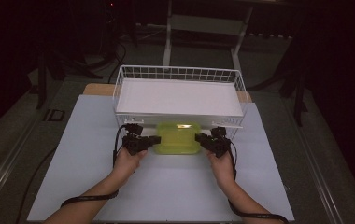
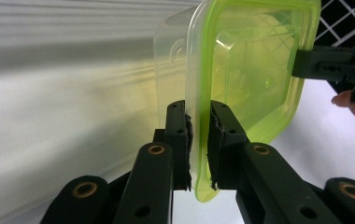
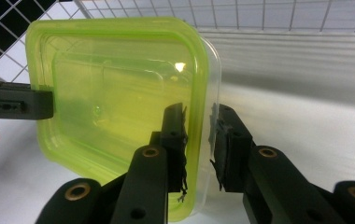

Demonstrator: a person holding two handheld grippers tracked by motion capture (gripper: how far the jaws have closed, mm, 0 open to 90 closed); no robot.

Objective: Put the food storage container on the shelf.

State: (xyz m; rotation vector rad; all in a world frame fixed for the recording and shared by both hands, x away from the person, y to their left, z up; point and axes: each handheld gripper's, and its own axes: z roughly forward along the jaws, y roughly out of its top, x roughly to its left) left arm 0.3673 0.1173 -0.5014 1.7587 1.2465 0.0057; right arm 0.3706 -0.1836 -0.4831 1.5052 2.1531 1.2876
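High view: green-lidded container sits on the counter, right in front of the white wire basket and close to its front edge. Left tool is on the container's left edge, right tool on its right edge. Both forearms come in from the bottom, hands roughly level, wrists angled inward so the tools face each other across the box. Basket has a flat white insert and nothing else in it.

Left gripper view: jaws closed on the rim of the green lid, pinching lid plus clear tub lip. The clear tub sits behind the lid. Right tool is clamped at the opposite edge, with fingertips behind it.

Right gripper view: jaws bracket the lid rim; the near pad is against it, while a small gap shows at the other pad, so grip looks closed but not hard. Left tool is visible at the far edge.

Judgement: two-handed grasp is done; the lift and, probably, placement into the basket are left. Can't tell whether the container has left the counter.
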